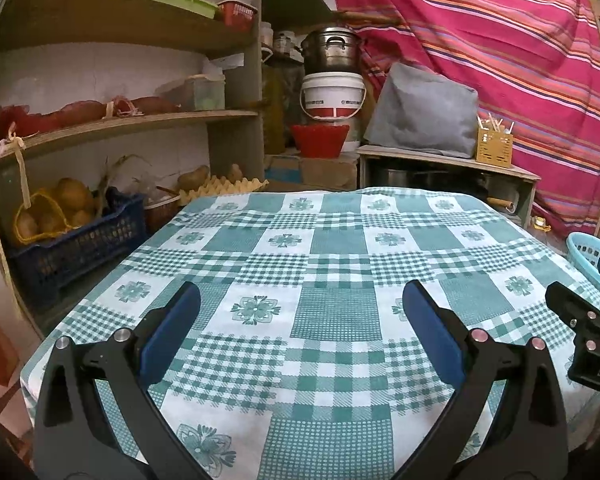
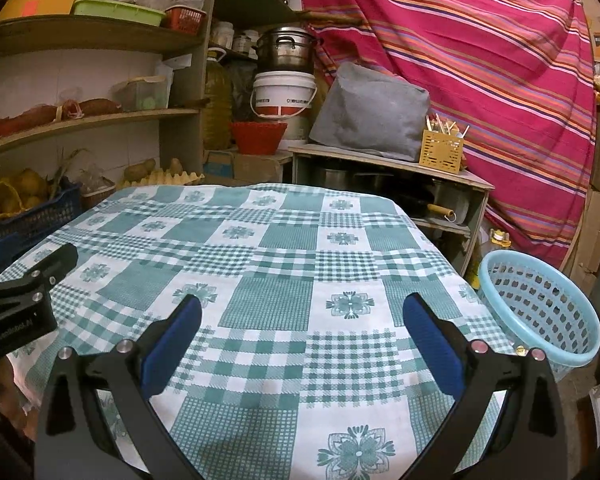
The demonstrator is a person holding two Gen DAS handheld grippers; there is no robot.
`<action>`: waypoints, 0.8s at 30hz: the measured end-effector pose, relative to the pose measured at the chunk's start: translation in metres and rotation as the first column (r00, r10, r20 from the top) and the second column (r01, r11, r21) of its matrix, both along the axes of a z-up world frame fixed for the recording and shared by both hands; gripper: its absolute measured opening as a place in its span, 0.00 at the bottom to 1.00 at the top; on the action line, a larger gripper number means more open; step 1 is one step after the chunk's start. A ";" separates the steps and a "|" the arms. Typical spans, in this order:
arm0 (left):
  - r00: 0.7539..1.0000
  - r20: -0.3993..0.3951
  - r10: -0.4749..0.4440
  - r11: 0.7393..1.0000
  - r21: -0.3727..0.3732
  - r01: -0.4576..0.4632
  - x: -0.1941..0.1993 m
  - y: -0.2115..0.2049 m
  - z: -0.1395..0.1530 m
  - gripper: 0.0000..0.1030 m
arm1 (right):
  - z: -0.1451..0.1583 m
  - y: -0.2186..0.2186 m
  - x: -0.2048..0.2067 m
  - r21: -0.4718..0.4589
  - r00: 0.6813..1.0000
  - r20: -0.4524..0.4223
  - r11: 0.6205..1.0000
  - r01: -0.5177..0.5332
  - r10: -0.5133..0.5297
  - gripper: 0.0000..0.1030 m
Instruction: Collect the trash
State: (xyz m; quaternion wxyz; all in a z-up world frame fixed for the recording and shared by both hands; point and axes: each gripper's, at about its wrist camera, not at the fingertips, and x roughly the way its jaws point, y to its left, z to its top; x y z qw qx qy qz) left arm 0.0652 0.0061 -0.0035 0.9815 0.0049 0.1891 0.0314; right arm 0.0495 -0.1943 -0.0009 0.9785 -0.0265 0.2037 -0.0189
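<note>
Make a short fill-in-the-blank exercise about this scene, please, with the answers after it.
1. Both the left gripper and the right gripper are ____.
2. The tablecloth is checked white and ____.
3. The basket beside the table is light ____.
4. The steel pot stands on a white ____.

Answers: open; green; blue; bucket

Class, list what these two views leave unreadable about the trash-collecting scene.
- Blue basket: its floor is hidden by its own wall in the right wrist view; the left wrist view cuts it at the edge.
- Table: its near edge is hidden behind the right gripper and left gripper.
</note>
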 end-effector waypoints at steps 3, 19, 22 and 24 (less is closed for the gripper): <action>1.000 0.001 0.000 1.000 0.005 0.000 0.000 -0.001 0.000 0.95 | 0.000 0.000 0.000 0.000 1.000 -0.001 1.000 -0.001 0.001 0.95; 1.000 0.007 -0.002 1.000 0.012 0.002 0.001 0.001 0.001 0.95 | 0.000 0.001 0.003 0.001 1.000 0.000 1.000 0.000 0.000 0.95; 1.000 0.005 -0.002 1.000 0.012 0.002 0.001 0.001 0.001 0.95 | 0.000 0.001 0.004 0.002 1.000 -0.002 1.000 0.000 0.000 0.95; 1.000 0.007 -0.001 1.000 0.012 0.001 0.000 0.001 0.001 0.95 | 0.000 0.001 0.004 0.002 1.000 -0.001 1.000 0.000 0.000 0.95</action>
